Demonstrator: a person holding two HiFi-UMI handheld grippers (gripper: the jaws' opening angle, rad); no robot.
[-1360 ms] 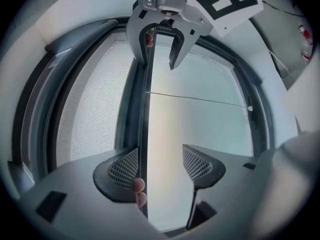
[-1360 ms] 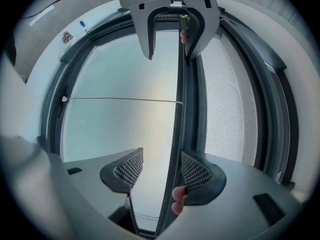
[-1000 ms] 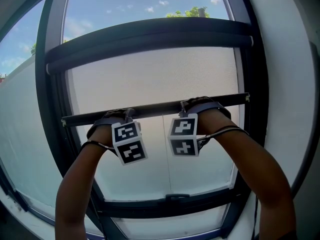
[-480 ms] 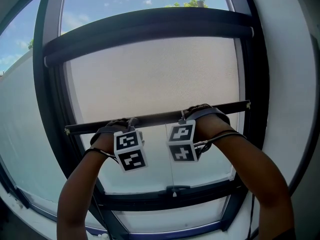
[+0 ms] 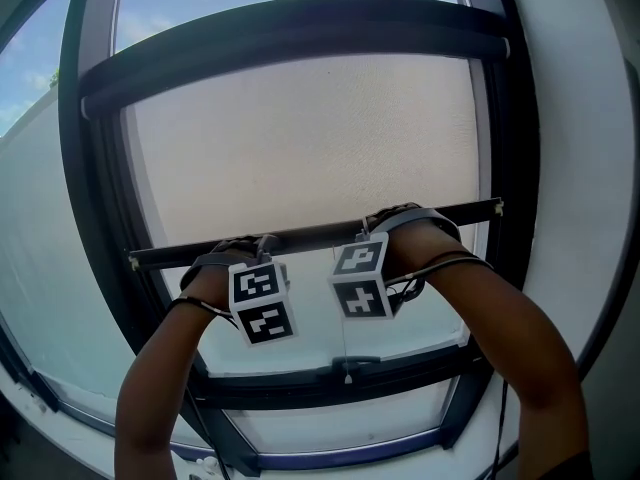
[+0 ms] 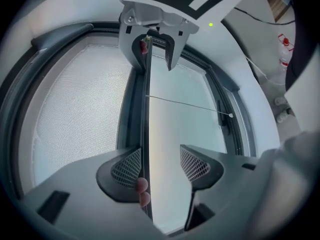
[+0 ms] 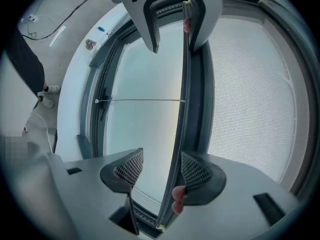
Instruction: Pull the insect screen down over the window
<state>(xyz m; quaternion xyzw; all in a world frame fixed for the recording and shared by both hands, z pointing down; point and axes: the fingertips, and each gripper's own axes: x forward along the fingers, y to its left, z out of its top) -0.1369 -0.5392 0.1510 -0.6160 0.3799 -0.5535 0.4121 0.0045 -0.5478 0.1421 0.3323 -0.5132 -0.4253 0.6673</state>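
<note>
A: Where is the insect screen [image 5: 300, 148]?
B: It covers the upper part of the window frame [image 5: 95, 218]. Its pull bar [image 5: 310, 234] hangs above the frame's bottom rail.
A: And the tongs?
B: The left tongs [image 6: 161, 165] have their jaws apart, though they have just been closing a little. The bar stands between them against one pad. The right tongs [image 7: 162, 171] are spread too, with the bar against one pad and the other pad clear.
</note>
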